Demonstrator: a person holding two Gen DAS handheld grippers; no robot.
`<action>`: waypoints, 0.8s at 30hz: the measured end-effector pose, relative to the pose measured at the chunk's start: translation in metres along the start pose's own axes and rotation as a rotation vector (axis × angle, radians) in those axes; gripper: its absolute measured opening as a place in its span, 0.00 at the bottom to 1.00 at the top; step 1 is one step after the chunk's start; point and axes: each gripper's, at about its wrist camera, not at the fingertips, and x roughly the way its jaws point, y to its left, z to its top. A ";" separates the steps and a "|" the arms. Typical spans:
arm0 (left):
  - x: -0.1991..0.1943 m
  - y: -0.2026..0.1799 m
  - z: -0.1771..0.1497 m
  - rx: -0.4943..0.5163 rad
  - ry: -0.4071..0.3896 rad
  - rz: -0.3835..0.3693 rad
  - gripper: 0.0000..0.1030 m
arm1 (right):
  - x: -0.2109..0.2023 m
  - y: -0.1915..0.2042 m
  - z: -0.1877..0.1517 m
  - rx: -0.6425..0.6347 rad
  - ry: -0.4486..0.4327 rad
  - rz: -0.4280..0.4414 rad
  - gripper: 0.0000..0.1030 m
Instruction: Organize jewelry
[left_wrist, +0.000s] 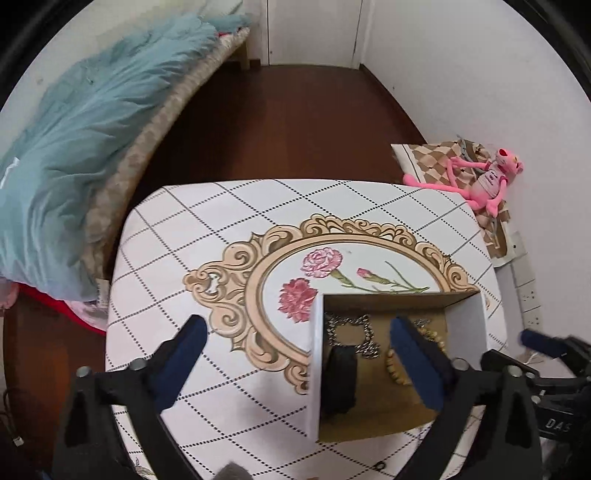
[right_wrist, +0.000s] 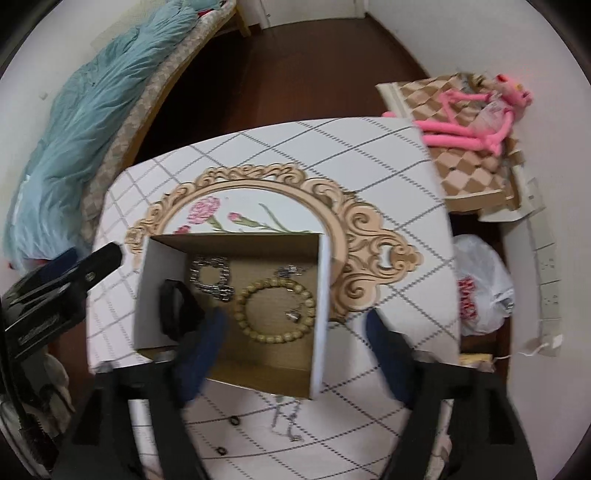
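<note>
Inside box (right_wrist: 236, 243): three bracelets (right_wrist: 279, 311) (one beaded, wooden)

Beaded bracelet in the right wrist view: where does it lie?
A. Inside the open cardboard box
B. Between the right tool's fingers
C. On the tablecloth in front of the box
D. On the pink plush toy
A: the beaded bracelet lies flat on the floor of the box, beside a silver chain and a black band.
</note>
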 end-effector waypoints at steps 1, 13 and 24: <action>-0.001 -0.001 -0.004 0.006 -0.008 0.012 0.99 | 0.000 0.001 -0.004 -0.006 -0.008 -0.038 0.89; 0.002 -0.005 -0.050 0.035 0.015 0.062 1.00 | 0.016 0.007 -0.044 0.007 -0.023 -0.171 0.98; -0.024 -0.002 -0.064 0.035 -0.015 0.062 1.00 | -0.008 0.018 -0.061 0.000 -0.089 -0.198 0.98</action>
